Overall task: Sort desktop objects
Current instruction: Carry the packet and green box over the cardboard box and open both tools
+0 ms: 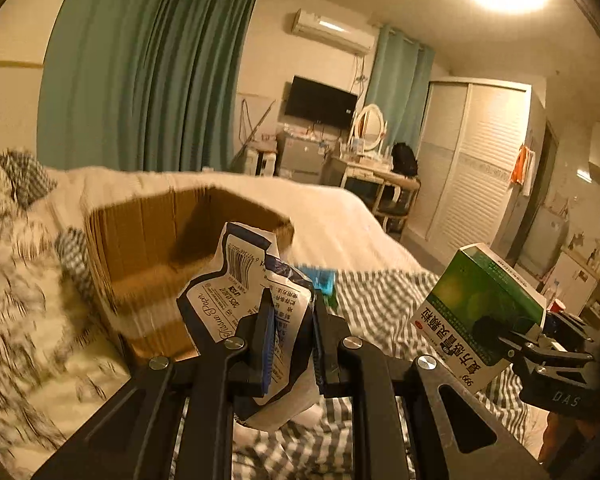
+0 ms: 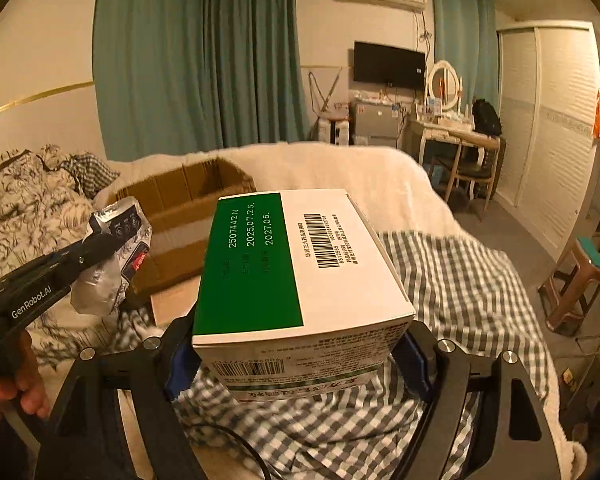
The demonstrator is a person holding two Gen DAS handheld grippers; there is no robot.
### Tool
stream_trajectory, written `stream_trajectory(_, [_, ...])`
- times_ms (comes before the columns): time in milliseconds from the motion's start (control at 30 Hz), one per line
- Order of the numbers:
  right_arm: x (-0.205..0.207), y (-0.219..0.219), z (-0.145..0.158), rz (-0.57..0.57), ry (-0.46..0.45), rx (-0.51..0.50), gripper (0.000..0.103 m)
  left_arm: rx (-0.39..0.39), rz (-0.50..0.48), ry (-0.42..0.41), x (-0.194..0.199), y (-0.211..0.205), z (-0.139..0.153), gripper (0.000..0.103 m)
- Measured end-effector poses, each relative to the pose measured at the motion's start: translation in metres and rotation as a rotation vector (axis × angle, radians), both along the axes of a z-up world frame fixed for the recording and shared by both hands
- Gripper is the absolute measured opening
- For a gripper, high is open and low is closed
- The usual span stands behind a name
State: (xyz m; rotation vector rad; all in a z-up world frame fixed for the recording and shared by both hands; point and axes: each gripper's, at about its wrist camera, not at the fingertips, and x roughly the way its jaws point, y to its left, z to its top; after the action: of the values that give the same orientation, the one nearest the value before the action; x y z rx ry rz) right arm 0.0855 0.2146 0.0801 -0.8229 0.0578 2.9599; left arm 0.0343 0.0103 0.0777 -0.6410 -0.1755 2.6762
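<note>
My left gripper [image 1: 290, 300] is shut on a crumpled tissue paper pack [image 1: 244, 280], white and dark blue with a barcode, held in the air in front of an open cardboard box [image 1: 148, 240] on the bed. The pack also shows in the right wrist view [image 2: 116, 252], beside the box [image 2: 188, 200]. My right gripper [image 2: 300, 344] is shut on a green and white medicine box [image 2: 296, 268], held above the checked blanket. That medicine box also shows in the left wrist view [image 1: 484, 308], to the right of my left gripper.
A bed with a checked blanket [image 2: 460, 280] and a white fleece cover [image 2: 340, 168] lies below. Patterned bedding [image 2: 28, 200] is piled at the left. A blue item [image 1: 320, 278] lies on the bed. A stool [image 2: 580, 276] and a dressing table [image 2: 456, 132] stand at the right.
</note>
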Motion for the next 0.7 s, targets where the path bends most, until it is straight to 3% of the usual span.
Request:
stream_trajectory(233, [-0.017,-0.020,0.032,0.041,0.083,-0.003,0.080,0.038,0.020,0.038,-0.026,-0.030,0.028,0.015])
stream_trajectory(467, [-0.069,-0.049,0.044,0.118,0.123,-0.052,0.080,0.108,0.061,0.048,-0.075,-0.062,0.048,0.015])
stream_trajectory(567, [-0.104,-0.068,0.042,0.171,0.123,-0.068,0.080,0.093,0.071,0.041,-0.105,-0.063,0.045,0.015])
stream_trajectory(700, [-0.157,-0.089,0.027,0.223,0.106,-0.065,0.080,0.038,0.106,0.022,-0.137,-0.066,0.008,0.015])
